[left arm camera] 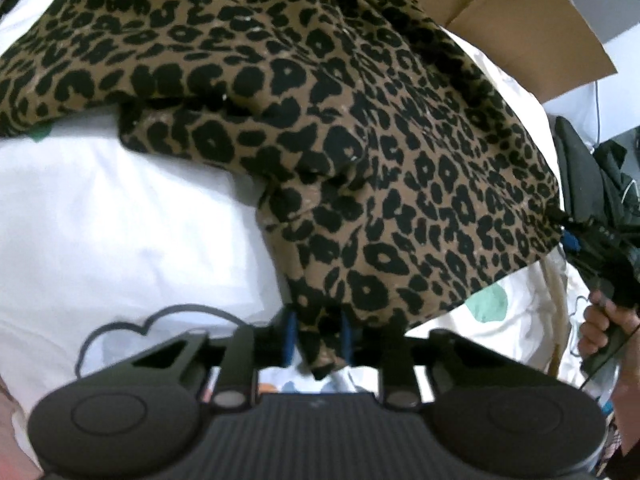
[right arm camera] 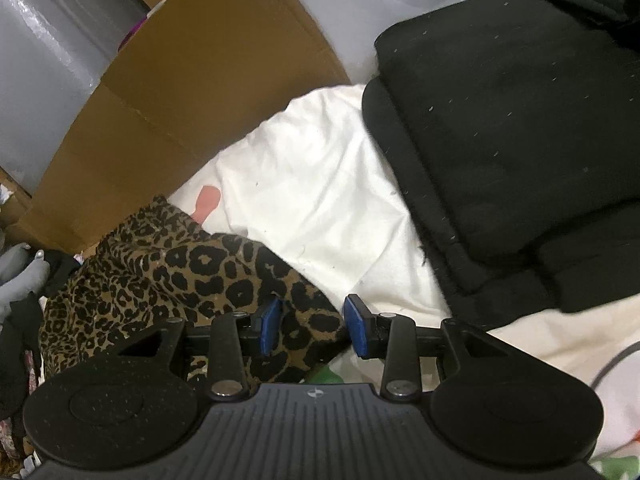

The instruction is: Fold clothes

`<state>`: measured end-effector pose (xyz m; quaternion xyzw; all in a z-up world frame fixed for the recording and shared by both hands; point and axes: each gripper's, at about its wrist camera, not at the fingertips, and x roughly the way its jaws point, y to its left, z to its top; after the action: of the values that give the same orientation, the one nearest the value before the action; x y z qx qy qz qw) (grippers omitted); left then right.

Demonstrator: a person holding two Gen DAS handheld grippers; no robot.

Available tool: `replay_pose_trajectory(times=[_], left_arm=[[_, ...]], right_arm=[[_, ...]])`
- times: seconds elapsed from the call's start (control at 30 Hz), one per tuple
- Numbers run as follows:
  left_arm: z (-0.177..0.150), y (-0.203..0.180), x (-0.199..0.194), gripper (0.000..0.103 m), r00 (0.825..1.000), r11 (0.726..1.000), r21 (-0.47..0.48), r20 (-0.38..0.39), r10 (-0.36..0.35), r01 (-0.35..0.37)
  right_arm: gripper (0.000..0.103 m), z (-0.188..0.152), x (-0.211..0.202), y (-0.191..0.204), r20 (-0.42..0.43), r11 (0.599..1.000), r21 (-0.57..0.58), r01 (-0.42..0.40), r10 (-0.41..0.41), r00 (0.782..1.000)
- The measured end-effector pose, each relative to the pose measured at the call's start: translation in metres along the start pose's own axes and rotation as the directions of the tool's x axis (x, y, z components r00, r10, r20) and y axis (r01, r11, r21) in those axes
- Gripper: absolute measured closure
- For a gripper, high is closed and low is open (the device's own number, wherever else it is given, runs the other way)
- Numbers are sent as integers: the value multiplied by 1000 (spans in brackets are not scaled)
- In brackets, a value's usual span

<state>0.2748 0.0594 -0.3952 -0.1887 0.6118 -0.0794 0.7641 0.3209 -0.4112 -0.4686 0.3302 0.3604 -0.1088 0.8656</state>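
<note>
Your left gripper (left arm camera: 319, 340) tips steeply down over the white bedding (left arm camera: 120, 208), and its blue pads (left arm camera: 290, 336) stand close together with a fold of the leopard-print garment (left arm camera: 320, 128) bunched between them. The cloth fills the narrow gap and the pads press on it, so this gripper is clamped on the garment's near corner. From that corner the garment spreads up and away across the bedding, with a loose flap folded over itself toward the middle.

On the garment's far right edge, in the left wrist view, your right gripper (left arm camera: 572, 236) meets the cloth at a drawn-out corner, and your right hand (left arm camera: 604, 320) wraps the handle below it.

In the right wrist view, your right gripper (right arm camera: 313, 326) slants down at a gentler angle. Its pads (right arm camera: 356, 326) stand partly apart, roughly half spread. The garment (right arm camera: 180, 276) runs between them: the left pad lies against the cloth, while the right pad shows a sliver of space beside the fabric, so you cannot tell from this whether the grip is firm.

Beyond the garment to the right lies a folded black garment (right arm camera: 520, 128) on the bedding (right arm camera: 312, 184). Behind the garment, a brown cardboard box (right arm camera: 192, 88) leans at the bedding's far edge.
</note>
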Motion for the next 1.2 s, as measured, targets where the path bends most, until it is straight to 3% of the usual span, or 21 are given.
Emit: replay_pose_trajectory(times=[0.07,0.37,0.43,0.5,0.57,0.77,1.2], left_arm=[[1,2,-1,99,1000,1000,-10,-2,-5,5],[4,10,-29,100,997,996,-52,-6,-78,78],[5,9,-34,100,995,994,-53,-12,-98,97],[5,5,-38,100,993,992,-56,-20,-119,117],[4,1,-41,101,990,989,-56,-30,-138,136],[7,-7,-48,101,981,981,-53,-38,-190,188],[-1,11,-51,101,950,943,-133,-36,-312,304]], right_arm=[[61,-1,3,1,-5,1000,-8,-4,3,1000],[63,-2,0,-3,-35,999,22,-44,44,998],[72,-3,-1,-3,-43,998,33,-45,47,998],[93,-2,-3,-1,-64,999,42,-30,32,997],[98,0,-8,3,-74,999,35,-27,30,997],[100,11,-40,27,-8,998,-64,-15,15,1000],[100,53,-78,64,128,991,-133,-27,45,991]])
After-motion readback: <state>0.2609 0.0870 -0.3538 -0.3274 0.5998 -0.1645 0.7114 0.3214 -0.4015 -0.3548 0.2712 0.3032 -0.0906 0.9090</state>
